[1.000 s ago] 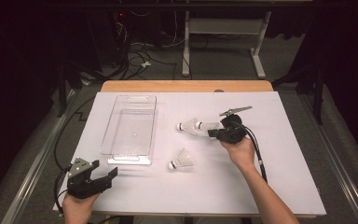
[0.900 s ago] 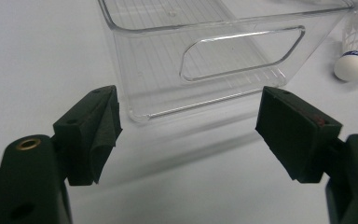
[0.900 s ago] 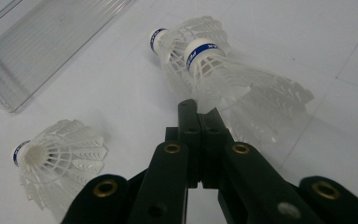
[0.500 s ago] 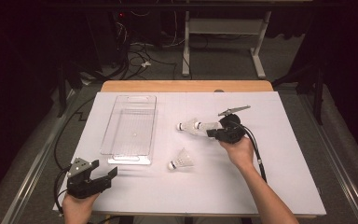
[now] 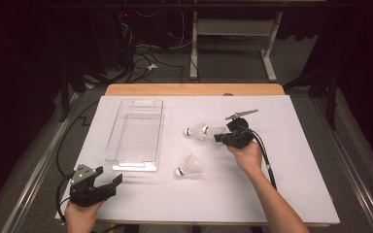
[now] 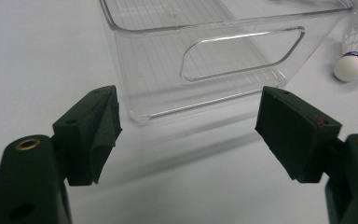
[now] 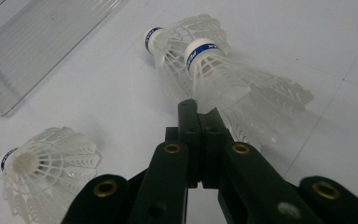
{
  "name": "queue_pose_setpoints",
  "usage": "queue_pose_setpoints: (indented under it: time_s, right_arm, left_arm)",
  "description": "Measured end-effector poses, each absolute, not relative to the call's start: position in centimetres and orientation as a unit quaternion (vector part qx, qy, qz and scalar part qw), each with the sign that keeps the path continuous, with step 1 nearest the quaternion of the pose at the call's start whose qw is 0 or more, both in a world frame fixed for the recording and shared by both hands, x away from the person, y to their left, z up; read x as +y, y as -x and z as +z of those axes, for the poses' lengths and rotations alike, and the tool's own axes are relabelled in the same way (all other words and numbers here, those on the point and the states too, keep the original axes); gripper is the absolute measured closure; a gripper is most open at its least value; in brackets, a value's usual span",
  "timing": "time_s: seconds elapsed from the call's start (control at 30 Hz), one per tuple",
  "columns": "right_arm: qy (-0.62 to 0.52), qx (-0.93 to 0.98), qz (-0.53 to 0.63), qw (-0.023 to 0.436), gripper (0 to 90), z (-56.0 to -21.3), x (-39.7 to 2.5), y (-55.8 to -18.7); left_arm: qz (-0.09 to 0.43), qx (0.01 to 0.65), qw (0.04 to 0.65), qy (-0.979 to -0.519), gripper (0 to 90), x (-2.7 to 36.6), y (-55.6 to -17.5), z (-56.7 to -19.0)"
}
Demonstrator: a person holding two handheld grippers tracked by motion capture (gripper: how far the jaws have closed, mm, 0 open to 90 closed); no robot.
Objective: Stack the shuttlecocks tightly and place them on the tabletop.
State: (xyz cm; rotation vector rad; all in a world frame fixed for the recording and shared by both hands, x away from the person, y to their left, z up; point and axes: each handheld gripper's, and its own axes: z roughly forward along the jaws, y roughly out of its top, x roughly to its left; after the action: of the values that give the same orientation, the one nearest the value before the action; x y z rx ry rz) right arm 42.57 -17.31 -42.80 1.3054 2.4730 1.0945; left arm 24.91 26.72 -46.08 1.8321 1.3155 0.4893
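Three white shuttlecocks with blue-banded corks are on the white table. My right gripper [image 5: 222,136] [image 7: 198,111] is shut on the skirt edge of one shuttlecock [image 5: 217,130] [image 7: 223,79], whose cork points left. A second shuttlecock [image 5: 197,131] [image 7: 168,39] lies just beyond it, touching or nearly touching. The third shuttlecock [image 5: 188,167] [image 7: 46,163] [image 6: 356,58] rests nearer the front, apart from the others. My left gripper [image 5: 112,182] [image 6: 186,126] is open near the front left corner with nothing between its pads, facing the near end of the clear plastic tray [image 5: 135,133] [image 6: 214,88].
The tray holds nothing and stands left of centre, its handle cut-out towards my left gripper. The white sheet [image 5: 301,160] covers a wooden table [image 5: 194,89]. Cables [image 5: 267,160] trail from both grippers. A dark floor with wires and a stand lies beyond.
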Motion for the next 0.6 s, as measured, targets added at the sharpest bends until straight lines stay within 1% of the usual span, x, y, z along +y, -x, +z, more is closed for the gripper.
queue_pose_setpoints:
  time_s: [0.6]
  right_arm:
    - [-0.424,0.833,0.349,0.067,90.0,-42.2,-15.9,-43.2]
  left_arm:
    - [0.192,0.519,0.404,-0.728,23.5,26.7,-24.9,-46.0]
